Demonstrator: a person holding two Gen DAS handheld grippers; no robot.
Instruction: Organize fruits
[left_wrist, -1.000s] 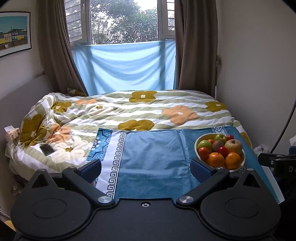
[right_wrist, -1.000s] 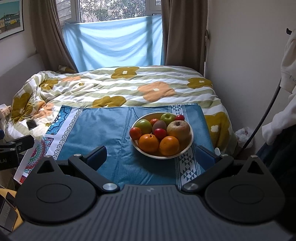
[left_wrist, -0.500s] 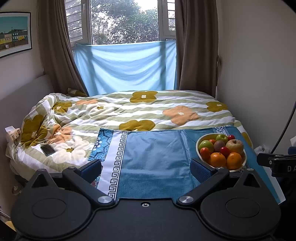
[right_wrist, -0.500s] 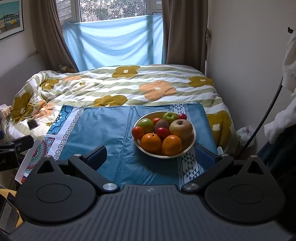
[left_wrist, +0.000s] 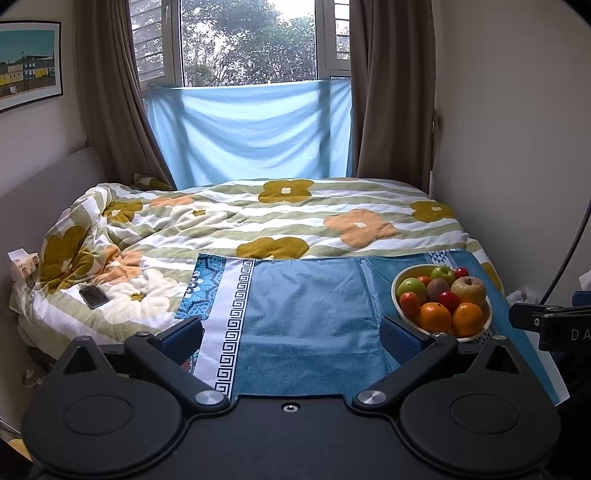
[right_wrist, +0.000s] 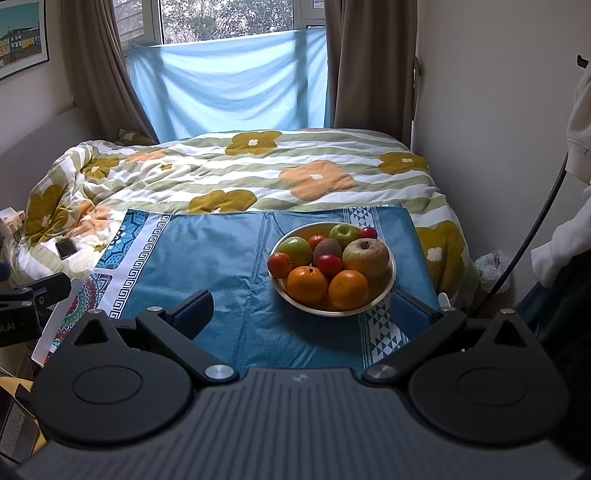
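The blue cloth (right_wrist: 221, 258) is lying across the near end of the bed, and on its right part a single pale bowl (right_wrist: 392, 271) is sitting upright, piled with fruit. The right gripper (right_wrist: 301, 306) is pointing almost straight at that bowl, which is resting just ahead of it and slightly toward its right finger, so this gripper is the nearer one; the left gripper (left_wrist: 291, 332) is facing bare cloth, with the bowl (left_wrist: 396, 286) lying off to its right, beyond its right finger. Both grippers are standing spread wide with nothing between their fingers. All the fruit in view is sitting in the bowl, none on the cloth; whether it is gathered there already or waiting to be sorted out, the pictures are not settling. Counting it: one large russet apple (right_wrist: 365, 256), two oranges (right_wrist: 307, 284), two green apples (right_wrist: 295, 248), one brown kiwi (right_wrist: 327, 248), and four small red or orange-red fruits (right_wrist: 330, 264).
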